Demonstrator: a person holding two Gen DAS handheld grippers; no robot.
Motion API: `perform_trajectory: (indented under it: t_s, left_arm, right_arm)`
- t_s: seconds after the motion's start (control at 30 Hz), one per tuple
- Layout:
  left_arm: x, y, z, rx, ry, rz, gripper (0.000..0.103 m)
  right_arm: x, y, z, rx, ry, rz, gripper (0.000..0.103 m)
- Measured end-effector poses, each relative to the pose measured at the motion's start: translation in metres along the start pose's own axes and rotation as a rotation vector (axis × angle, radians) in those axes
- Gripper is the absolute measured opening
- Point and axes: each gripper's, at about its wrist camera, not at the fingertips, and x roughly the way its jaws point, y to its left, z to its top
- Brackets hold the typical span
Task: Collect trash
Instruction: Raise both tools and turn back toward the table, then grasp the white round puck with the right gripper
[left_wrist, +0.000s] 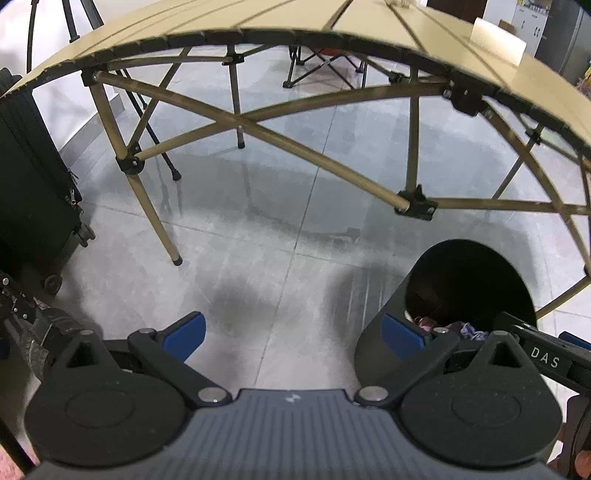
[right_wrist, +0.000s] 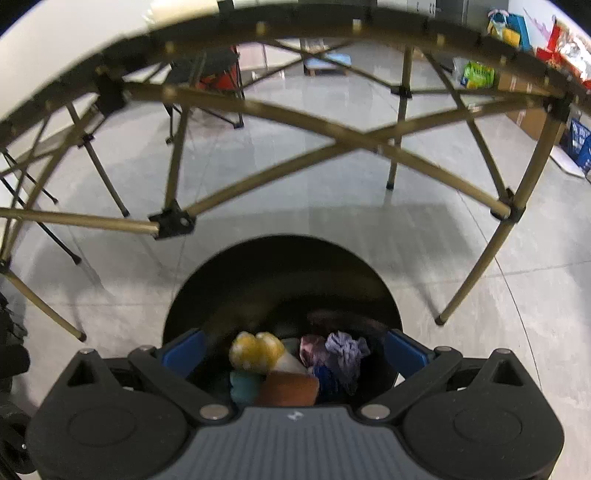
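Right gripper (right_wrist: 293, 350), lower centre, jaws spread wide and empty above black bin (right_wrist: 207, 295) — positioned for dropping; trash (right_wrist: 271, 354) lies inside. Left gripper (left_wrist: 293, 334) open, empty — waiting beside.

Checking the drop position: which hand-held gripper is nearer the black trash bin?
Right. The right hand-held gripper hangs open directly over the black trash bin; the left hand-held gripper is off to the bin's left, over bare floor.
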Motion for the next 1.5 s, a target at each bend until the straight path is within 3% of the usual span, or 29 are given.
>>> perform_trajectory:
  t_s: [0.3,0.63,1.0,1.23,1.3,1.5]
  left_arm:
    - [-0.032,0.007,0.007,-0.01,-0.109,0.005,0.103]
    - [-0.065,0.012,0.035,-0.024,-0.21,-0.006,0.103]
    - [-0.074,0.021,0.08,-0.052,-0.272,0.006,0.103]
    - [-0.064,0.022,0.111,-0.06,-0.29,0.011,0.103]
    - [-0.061,0.02,0.118,-0.054,-0.292,0.006,0.103]
    - [-0.051,0.01,0.136,-0.032,-0.294,-0.011,0.103]
  right_arm:
    - [-0.062,0.002,0.018,-0.039,-0.176,0.091,0.103]
    - [-0.117,0.019,0.073,-0.133,-0.373,0.158,0.103]
    - [-0.079,0.049,0.165,-0.178,-0.441,0.134,0.1]
    - [-0.037,0.066,0.209,-0.177,-0.42,0.13,0.094]
    - [-0.026,0.07,0.218,-0.179,-0.407,0.123,0.09]
    - [-0.003,0.072,0.232,-0.176,-0.344,0.116,0.063]
